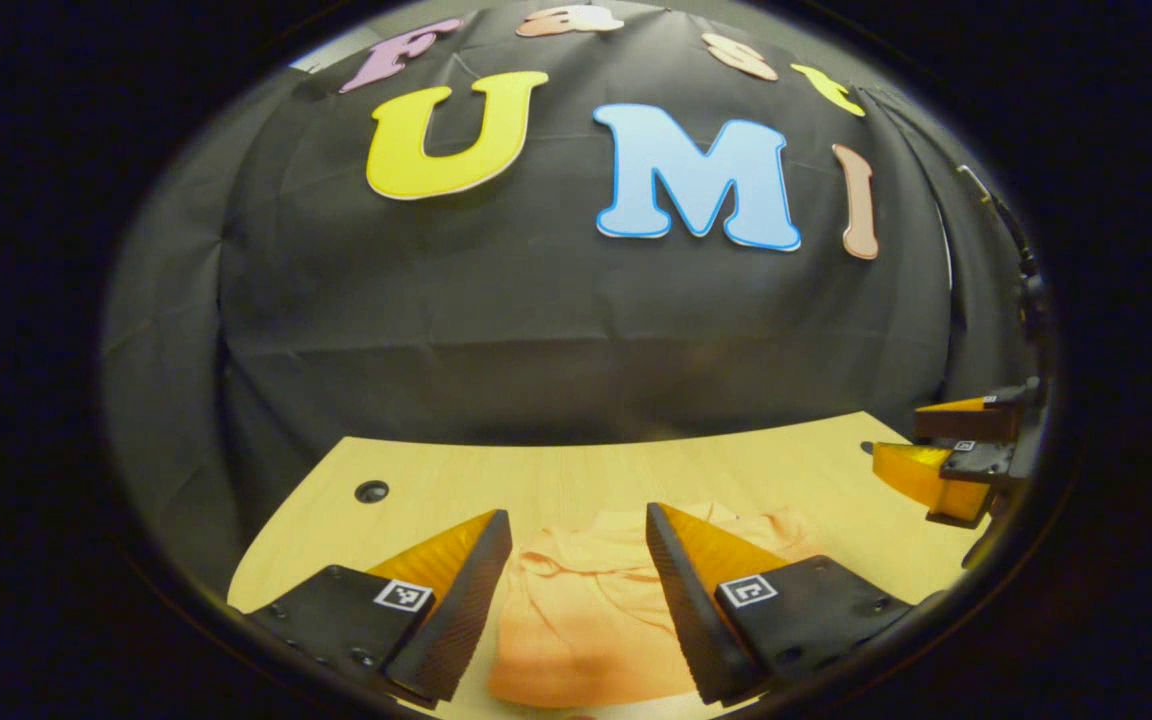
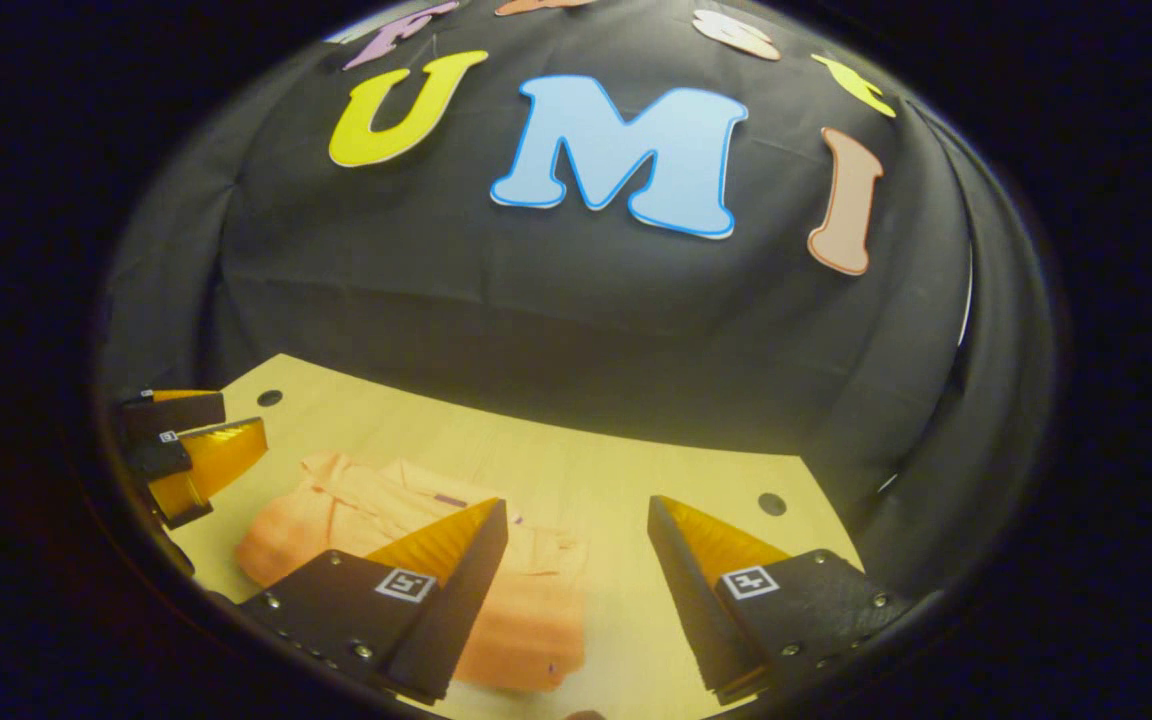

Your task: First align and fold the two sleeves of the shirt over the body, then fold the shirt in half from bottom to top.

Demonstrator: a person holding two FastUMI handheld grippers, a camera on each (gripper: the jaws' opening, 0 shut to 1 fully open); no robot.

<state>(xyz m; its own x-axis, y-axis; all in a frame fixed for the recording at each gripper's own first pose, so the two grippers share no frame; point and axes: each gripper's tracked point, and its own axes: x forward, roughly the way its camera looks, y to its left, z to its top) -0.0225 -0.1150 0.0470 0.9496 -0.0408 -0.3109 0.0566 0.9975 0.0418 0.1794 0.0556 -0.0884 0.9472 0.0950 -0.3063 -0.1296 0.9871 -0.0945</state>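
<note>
Both grippers are hanging above the work with jaws spread wide and nothing between them: the left gripper (image 1: 576,590) is framing the shirt (image 1: 586,610) between its fingers in the left gripper view, and the right gripper (image 2: 576,585) is hovering off the shirt's right side in the right gripper view; the shirt (image 2: 416,560), pale orange, is lying bunched and partly lapped over itself on the wooden table (image 1: 636,475), its collar end seeming to point toward the cloth wall, though which fold is a sleeve is hard to tell from this blur; judging by that loose heap, the sleeve step is looking unfinished, so the sensible move is to be picking out each sleeve's cuff edge, pinching only one layer, and drawing it flat across the body so that the two sleeves are meeting evenly; each gripper is likely needing to come down low and nearly level with the table before closing, since a steep pinch is apt to gather the body cloth too; the small round holes in the table (image 2: 772,503) are sitting well apart from the shirt and are posing no snag
</note>
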